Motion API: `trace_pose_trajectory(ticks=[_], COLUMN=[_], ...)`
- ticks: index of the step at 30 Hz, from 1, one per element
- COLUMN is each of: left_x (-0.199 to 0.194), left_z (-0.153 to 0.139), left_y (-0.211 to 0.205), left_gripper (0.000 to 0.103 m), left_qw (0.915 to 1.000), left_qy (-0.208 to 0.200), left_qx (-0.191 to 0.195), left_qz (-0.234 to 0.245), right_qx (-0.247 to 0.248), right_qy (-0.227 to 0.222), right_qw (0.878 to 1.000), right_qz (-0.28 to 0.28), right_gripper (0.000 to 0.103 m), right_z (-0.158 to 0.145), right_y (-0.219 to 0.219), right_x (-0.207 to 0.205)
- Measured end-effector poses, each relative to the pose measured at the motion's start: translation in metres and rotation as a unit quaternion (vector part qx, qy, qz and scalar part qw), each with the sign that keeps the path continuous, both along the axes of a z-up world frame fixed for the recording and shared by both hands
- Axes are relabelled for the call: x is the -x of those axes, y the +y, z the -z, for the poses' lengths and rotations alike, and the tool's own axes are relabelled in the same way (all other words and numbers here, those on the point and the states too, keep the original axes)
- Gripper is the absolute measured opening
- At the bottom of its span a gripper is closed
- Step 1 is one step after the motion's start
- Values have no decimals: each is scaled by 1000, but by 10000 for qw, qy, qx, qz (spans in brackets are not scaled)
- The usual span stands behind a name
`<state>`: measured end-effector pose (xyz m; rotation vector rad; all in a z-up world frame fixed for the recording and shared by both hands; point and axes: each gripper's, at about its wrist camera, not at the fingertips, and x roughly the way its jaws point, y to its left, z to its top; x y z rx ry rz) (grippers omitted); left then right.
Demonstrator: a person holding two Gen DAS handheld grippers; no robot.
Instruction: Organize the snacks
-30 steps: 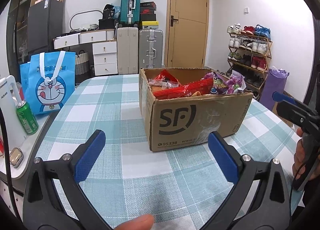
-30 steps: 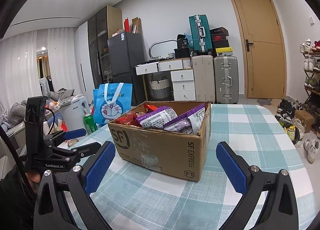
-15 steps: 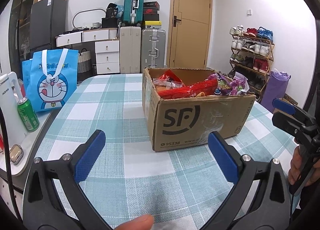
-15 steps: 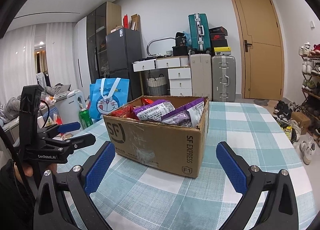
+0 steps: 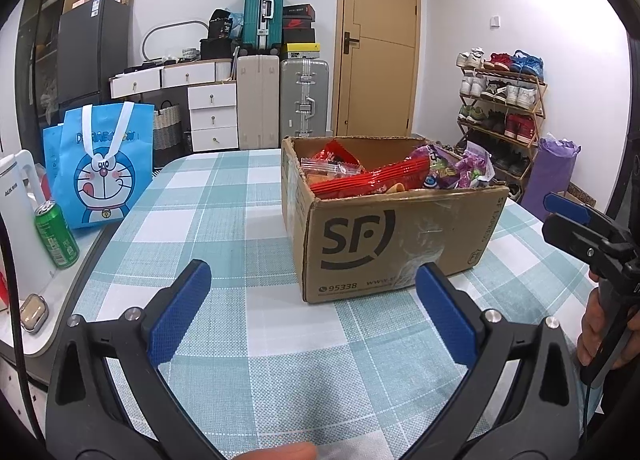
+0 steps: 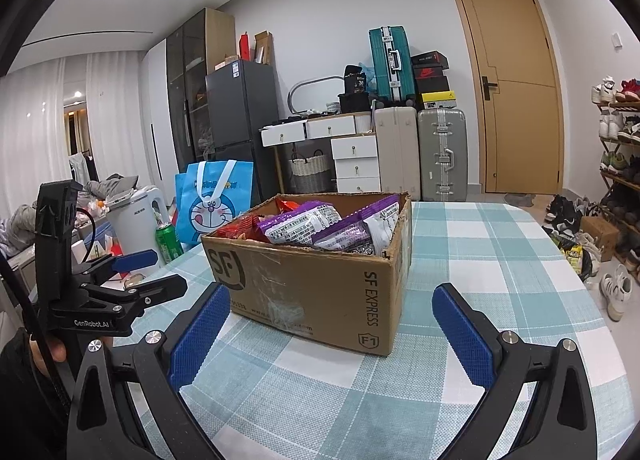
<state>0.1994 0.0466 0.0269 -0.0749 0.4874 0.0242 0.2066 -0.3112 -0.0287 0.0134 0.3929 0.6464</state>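
Note:
An open brown cardboard box (image 5: 384, 244) marked SF stands on the checked tablecloth (image 5: 224, 196). Red snack packets (image 5: 376, 180) fill its left side and purple packets (image 5: 452, 170) its right. My left gripper (image 5: 312, 280) is open just short of the box's near wall, holding nothing. In the right wrist view the same box (image 6: 304, 280) shows its corner, with purple packets (image 6: 304, 224) on top. My right gripper (image 6: 331, 300) is open before that corner and holds nothing. Each gripper appears in the other's view: right gripper (image 5: 576, 220), left gripper (image 6: 132, 272).
A blue cartoon tote bag (image 5: 100, 176), a green can (image 5: 56, 236), a white kettle (image 5: 16, 196) and a small case (image 5: 34, 310) sit on a side surface left of the table. Suitcases (image 5: 280, 100), drawers and a shoe rack (image 5: 500, 100) line the room behind.
Both cameras drifted only slightly, and the right one came a little nearer the box. Both grippers stayed open, and the box did not move.

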Motion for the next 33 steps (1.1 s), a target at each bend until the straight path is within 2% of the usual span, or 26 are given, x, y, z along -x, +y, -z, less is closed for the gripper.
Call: trace_pose_trajectory(ticks=[33], left_x=[4], left_z=[1], left_y=[1], left_gripper=[102], left_qw=[10000], left_qy=[-5], left_qx=[-12], left_qz=[-61], right_qx=[58], right_qy=[-78], right_qw=[10000], right_qz=[-10], right_gripper=[103], right_z=[-1], right_y=[0], right_x=[1])
